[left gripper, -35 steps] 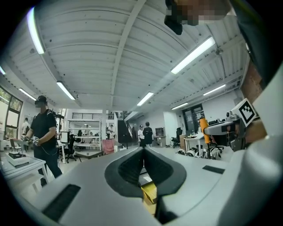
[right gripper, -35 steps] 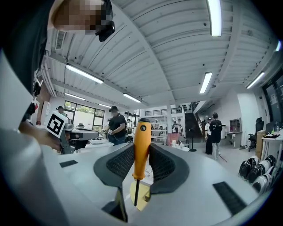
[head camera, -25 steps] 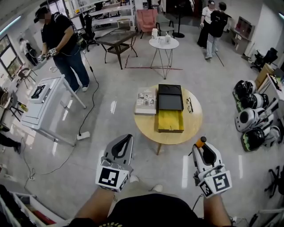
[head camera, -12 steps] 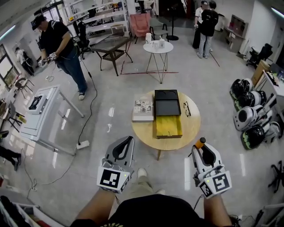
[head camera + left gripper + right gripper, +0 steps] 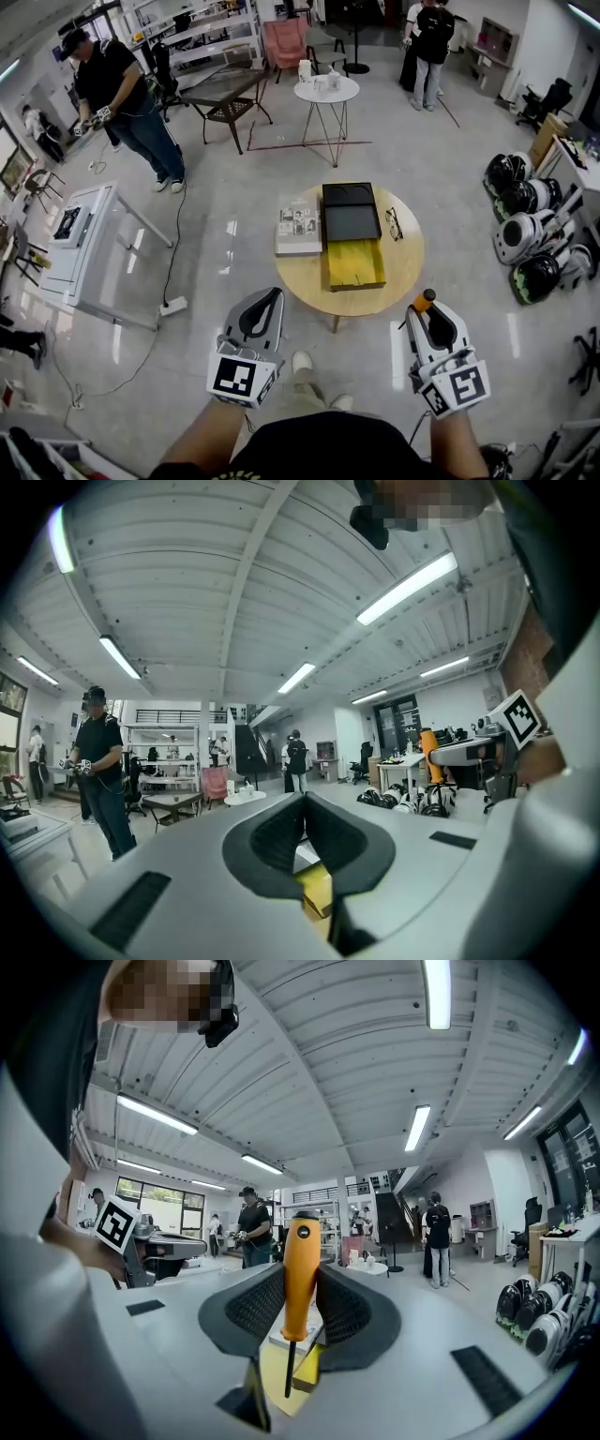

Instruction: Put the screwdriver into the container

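My right gripper (image 5: 427, 307) is shut on the screwdriver (image 5: 300, 1274), which stands upright between the jaws. Its orange handle (image 5: 426, 300) sticks out above the pads and its thin dark shaft (image 5: 289, 1368) points down. The container (image 5: 354, 263) is an open box with a yellow inside, lying on the round wooden table (image 5: 403, 272) ahead of both grippers; part of it shows below the screwdriver (image 5: 281, 1372). My left gripper (image 5: 270, 296) is held low at the left, its jaws closed (image 5: 302, 803) with nothing in them.
Black trays (image 5: 349, 208) lie behind the yellow box, a book (image 5: 298, 230) to its left and glasses (image 5: 396, 223) to its right. Helmets (image 5: 525, 234) line the floor at right. A white table (image 5: 80, 234) stands left. People stand further back.
The round table has drifted slightly nearer and lower in the head view as I step forward. Both grippers keep their pose, and the screwdriver stays gripped.
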`<action>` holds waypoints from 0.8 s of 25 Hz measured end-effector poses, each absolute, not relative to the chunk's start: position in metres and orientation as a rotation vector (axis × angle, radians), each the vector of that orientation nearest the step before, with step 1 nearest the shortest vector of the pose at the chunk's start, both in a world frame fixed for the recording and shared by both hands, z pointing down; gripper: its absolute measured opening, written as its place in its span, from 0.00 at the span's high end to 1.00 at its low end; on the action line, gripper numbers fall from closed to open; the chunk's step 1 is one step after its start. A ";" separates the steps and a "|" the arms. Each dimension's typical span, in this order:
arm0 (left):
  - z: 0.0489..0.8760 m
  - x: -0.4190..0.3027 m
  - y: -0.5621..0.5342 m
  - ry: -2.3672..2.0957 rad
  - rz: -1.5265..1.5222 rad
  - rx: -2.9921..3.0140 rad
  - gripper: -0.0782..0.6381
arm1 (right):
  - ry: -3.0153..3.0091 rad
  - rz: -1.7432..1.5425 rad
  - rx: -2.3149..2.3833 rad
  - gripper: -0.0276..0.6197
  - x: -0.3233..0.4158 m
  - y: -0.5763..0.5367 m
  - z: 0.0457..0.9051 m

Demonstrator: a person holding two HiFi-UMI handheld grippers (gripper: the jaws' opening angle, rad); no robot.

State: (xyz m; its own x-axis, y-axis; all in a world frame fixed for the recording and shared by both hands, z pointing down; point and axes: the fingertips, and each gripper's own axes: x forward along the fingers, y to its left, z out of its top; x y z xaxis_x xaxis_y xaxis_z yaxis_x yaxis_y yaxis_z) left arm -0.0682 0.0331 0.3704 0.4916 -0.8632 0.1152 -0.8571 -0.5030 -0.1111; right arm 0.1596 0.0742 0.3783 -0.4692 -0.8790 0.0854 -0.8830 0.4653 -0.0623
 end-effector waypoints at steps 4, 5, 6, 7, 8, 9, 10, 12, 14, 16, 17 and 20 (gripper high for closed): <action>0.379 -0.062 0.019 1.521 -0.250 -2.702 0.87 | -2.636 0.178 1.605 0.77 0.161 0.063 0.387; 0.380 -0.061 0.015 1.516 -0.252 -2.708 0.87 | -2.631 0.185 1.605 0.77 0.160 0.061 0.389; 0.380 -0.060 0.011 1.511 -0.252 -2.712 0.87 | -2.628 0.190 1.605 0.77 0.159 0.058 0.390; 0.381 -0.060 0.007 1.507 -0.252 -2.715 0.87 | -2.626 0.193 1.604 0.77 0.158 0.054 0.391; 0.381 -0.059 0.003 1.505 -0.253 -2.718 0.87 | -2.624 0.194 1.605 0.77 0.158 0.051 0.391; 0.382 -0.060 -0.001 1.505 -0.254 -2.719 0.87 | -2.623 0.194 1.605 0.77 0.157 0.047 0.391; 0.383 -0.060 -0.005 1.506 -0.255 -2.720 0.87 | -2.623 0.193 1.607 0.77 0.157 0.042 0.390; 0.382 -0.062 -0.014 1.508 -0.255 -2.720 0.87 | -2.624 0.189 1.611 0.77 0.157 0.033 0.388; 0.379 -0.062 -0.023 1.507 -0.255 -2.717 0.87 | -2.625 0.187 1.615 0.77 0.157 0.025 0.386; 0.378 -0.063 -0.033 1.504 -0.254 -2.712 0.87 | -2.627 0.188 1.616 0.77 0.156 0.015 0.387; 0.378 -0.064 -0.038 1.503 -0.255 -2.710 0.87 | -2.630 0.190 1.615 0.77 0.155 0.010 0.388; 0.377 -0.069 -0.051 1.506 -0.265 -2.703 0.87 | -2.638 0.199 1.607 0.77 0.150 -0.004 0.389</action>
State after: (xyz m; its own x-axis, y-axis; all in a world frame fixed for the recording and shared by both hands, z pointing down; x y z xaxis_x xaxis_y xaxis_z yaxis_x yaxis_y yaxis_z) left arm -0.0685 -0.0513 0.3766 0.5153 -0.8469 0.1311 -0.8408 -0.5292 -0.1140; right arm 0.1495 -0.0043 0.3886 -0.4603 -0.8814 0.1059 -0.8873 0.4531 -0.0853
